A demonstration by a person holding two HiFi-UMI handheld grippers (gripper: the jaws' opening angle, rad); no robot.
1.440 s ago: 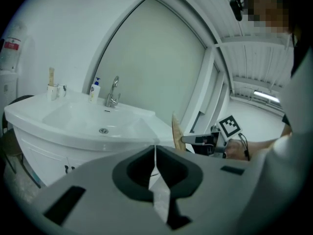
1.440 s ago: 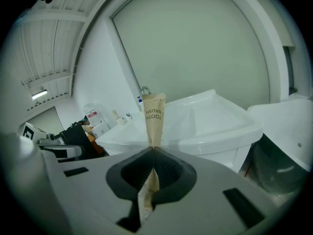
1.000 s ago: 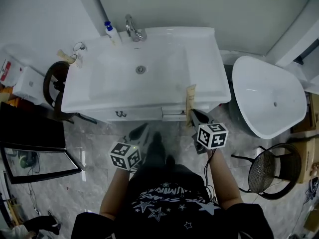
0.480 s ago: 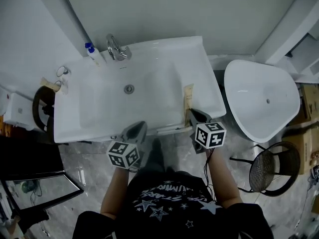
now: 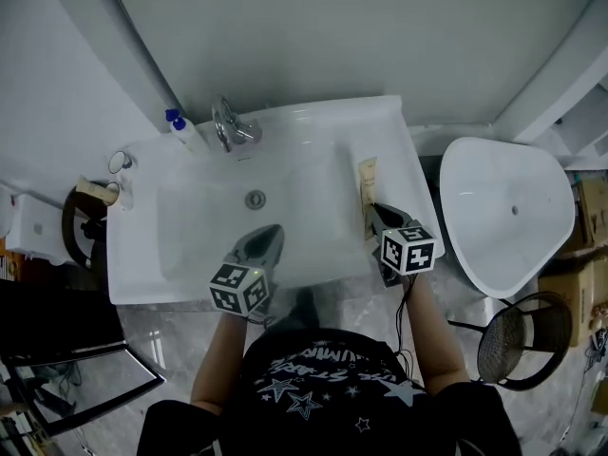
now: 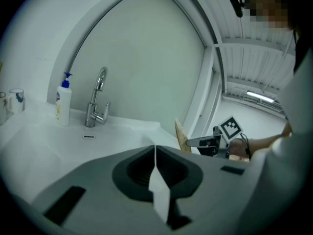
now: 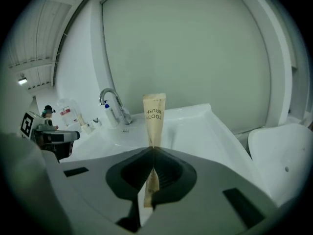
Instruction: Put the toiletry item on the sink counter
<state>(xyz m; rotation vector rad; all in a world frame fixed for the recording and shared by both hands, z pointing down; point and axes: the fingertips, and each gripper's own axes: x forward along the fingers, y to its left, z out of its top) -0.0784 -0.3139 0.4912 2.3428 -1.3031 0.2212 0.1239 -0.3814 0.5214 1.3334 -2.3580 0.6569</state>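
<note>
A flat tan toothbrush packet sticks up from my right gripper, whose jaws are shut on its lower end. In the head view the packet hangs over the right side of the white sink counter, with the right gripper just behind it. My left gripper hovers over the front of the basin, jaws shut with nothing between them. From the left gripper view the packet and the right gripper show to the right.
A chrome tap and a blue-capped pump bottle stand at the counter's back. Cups sit at its left end. A white toilet stands to the right, a wire chair beyond it.
The view has shifted so the sink sits lower and nearer. Both grippers are now over the sink top, and the packet has moved onto the counter's right side.
</note>
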